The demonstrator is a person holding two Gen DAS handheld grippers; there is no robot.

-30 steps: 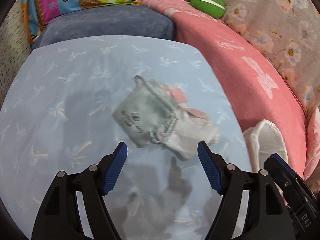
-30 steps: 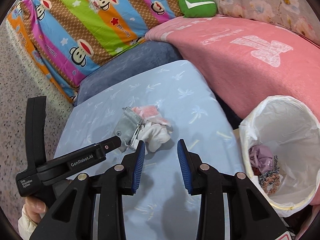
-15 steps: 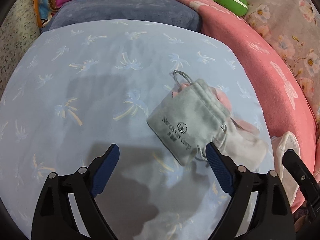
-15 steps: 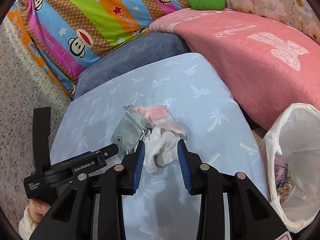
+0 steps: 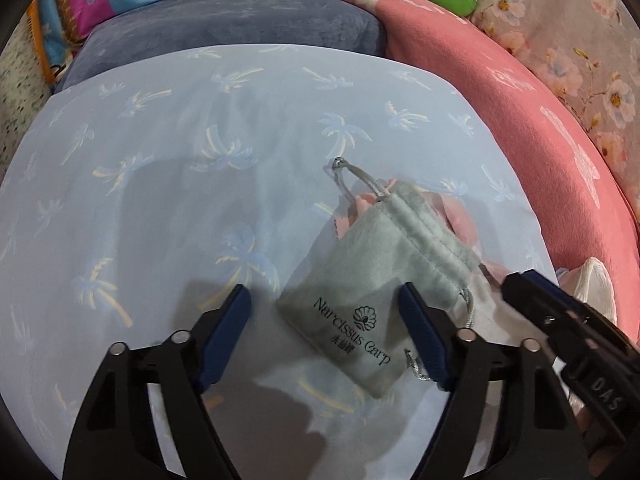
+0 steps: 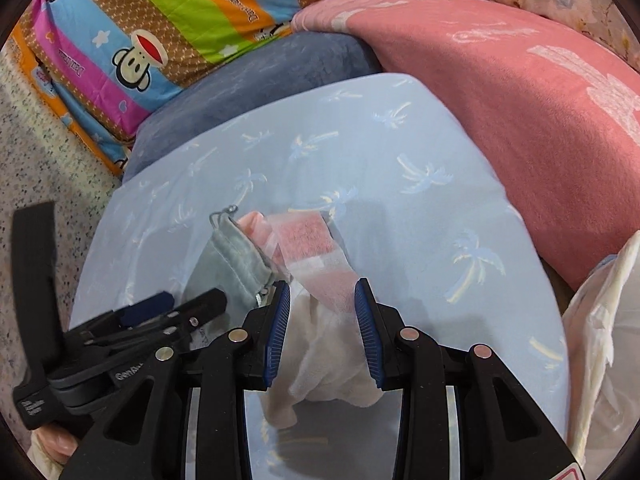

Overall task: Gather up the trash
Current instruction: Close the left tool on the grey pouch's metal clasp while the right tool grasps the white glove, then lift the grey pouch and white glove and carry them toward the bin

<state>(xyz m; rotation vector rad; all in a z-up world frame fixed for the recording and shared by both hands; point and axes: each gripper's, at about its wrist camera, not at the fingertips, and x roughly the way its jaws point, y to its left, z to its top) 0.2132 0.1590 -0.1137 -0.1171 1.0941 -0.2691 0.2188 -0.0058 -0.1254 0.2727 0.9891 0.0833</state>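
The left tool (image 5: 324, 312) hangs low over the pale blue palm-print cloth (image 5: 168, 168), its jaws released and just now narrowing from a wider spread. A grey drawstring pouch (image 5: 384, 276) lies flat between them; the left blue pad stands clear of it, while the right pad is at its edge, and I cannot tell whether that one touches. The pouch's cord loops away toward 12 o'clock.

At 3 o'clock from the pouch, partly under it, lies a pink-and-white wrapper (image 6: 308, 248), and below that a crumpled white cloth (image 6: 332, 360). The right tool (image 6: 322, 332) is down over that white cloth with its jaws part open, the cloth bunched between the pads; whether they press on it I cannot tell.

A white bin bag (image 6: 600, 344) stands open at 3 o'clock, beyond the edge of the blue cloth. A pink blanket (image 6: 500, 92) fills the 1 to 2 o'clock side, a dark blue cushion (image 6: 272, 76) sits at 12 o'clock, and a striped monkey-print pillow (image 6: 152, 12) lies behind it at 11 o'clock.
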